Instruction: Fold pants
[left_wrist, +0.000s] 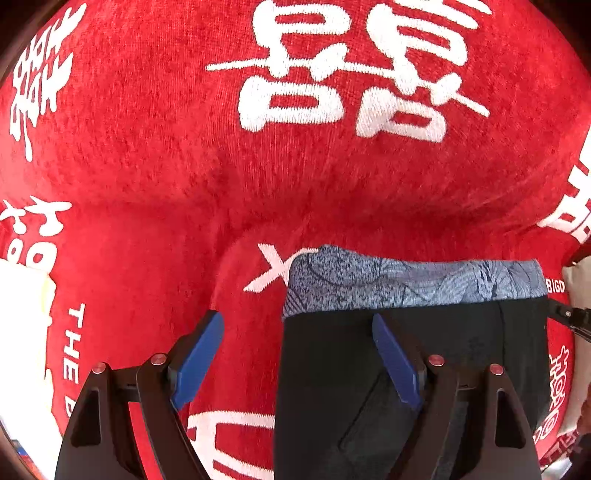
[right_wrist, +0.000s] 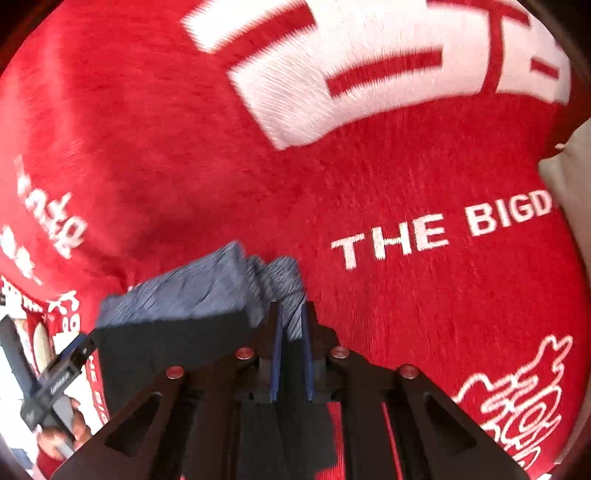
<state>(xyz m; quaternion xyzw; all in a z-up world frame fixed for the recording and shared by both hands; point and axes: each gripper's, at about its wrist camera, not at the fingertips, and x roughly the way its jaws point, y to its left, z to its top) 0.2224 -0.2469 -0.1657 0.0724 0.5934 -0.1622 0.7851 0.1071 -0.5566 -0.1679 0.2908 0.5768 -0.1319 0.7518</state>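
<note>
On the red blanket (left_wrist: 147, 147), pants (left_wrist: 406, 369) in right claw (right_wrist: 291, 332), left claw (left_wrist: 297, 354) agape

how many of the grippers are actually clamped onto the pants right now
1. The right gripper is pinched shut on the pants at their blue-grey patterned end. The left gripper is open, one finger over the pants, the other over the red blanket.

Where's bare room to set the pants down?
Free: red blanket beyond the pants' patterned waistband, and around "THE BIGD" lettering right of the right tongs. Crowded: pants under the open left tongs; white cushion at the right edge.
</note>
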